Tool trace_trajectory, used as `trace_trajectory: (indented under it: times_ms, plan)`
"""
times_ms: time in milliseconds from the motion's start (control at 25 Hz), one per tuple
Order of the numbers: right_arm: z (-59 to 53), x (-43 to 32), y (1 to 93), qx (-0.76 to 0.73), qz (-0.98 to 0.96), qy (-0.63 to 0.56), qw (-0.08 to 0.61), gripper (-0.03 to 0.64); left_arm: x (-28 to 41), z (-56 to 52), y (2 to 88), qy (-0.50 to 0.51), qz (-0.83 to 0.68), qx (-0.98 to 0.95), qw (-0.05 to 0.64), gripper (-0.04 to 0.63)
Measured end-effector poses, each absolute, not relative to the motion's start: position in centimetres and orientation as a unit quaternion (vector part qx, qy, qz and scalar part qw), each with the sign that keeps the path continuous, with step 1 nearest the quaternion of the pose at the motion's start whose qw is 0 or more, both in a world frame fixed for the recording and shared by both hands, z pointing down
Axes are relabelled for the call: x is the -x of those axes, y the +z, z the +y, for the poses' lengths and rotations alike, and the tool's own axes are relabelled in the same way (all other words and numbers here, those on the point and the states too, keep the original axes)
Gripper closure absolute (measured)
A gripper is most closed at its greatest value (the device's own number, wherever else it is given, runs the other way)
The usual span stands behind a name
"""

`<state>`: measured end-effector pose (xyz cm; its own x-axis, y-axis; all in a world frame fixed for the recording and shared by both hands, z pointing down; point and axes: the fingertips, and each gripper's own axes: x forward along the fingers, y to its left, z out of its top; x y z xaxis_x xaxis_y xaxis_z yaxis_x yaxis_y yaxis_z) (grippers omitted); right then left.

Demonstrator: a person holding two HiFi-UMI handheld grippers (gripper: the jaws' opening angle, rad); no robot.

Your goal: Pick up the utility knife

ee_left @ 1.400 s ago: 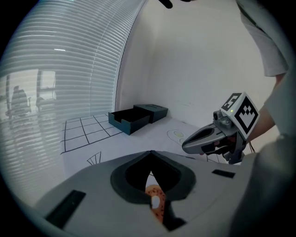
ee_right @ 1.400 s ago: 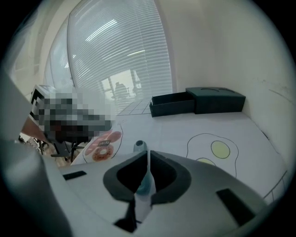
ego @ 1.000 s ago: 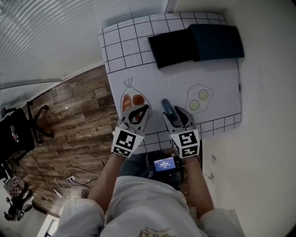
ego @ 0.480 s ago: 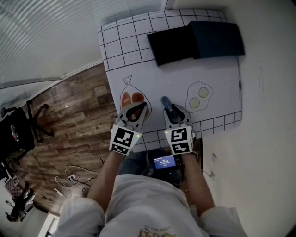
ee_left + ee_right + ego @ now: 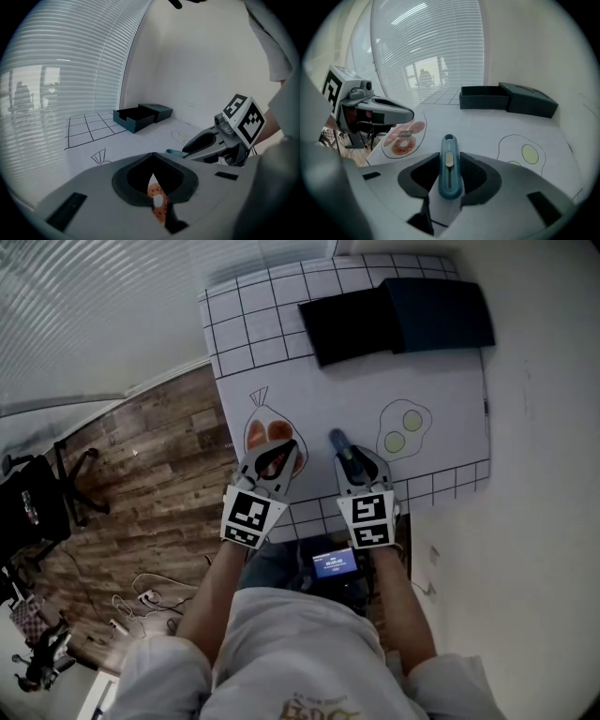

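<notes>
My right claw (image 5: pixel 450 157) has just been closing, and its dark pads now sit against both sides of the utility knife (image 5: pixel 448 169), low centre in the right gripper view. The grip looks made, and the lift is not yet done. I judge the knife is lying flat on the bench (image 5: pixel 441 399). It's slim, rounded teal plastic with a pale slider, on smooth white paper. My left claw (image 5: pixel 152 159) is closed together, holding nothing.

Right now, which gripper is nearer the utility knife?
Right. The right gripper has just been closing its jaws on the utility knife. The left gripper, shut, sits apart to the knife's left, over the donut drawing.
</notes>
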<state>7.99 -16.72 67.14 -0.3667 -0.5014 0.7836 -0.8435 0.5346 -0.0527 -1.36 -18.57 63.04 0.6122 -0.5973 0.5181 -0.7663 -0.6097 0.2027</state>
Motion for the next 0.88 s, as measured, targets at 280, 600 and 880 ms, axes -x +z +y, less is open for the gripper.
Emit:
trace_trajectory:
  times_ms: [280,600,880]
  plan:
    - [-17.8,-8.5,64.9,-0.445,-0.794,0.222,0.349,0.477,1.7,-19.2,61.4,0.193,-0.398,-0.875,0.199,0.588]
    - [-18.7,-9.5,60.9,-0.476,-0.794,0.204,0.318,0.477,2.4,-19.9,57.7,0.173,-0.415,-0.876,0.176,0.588]
    - [-18.9,-10.5,56.8,-0.502,-0.795,0.174,0.292,0.477,3.8,-19.8,54.1,0.158,-0.439,-0.871,0.151,0.588]
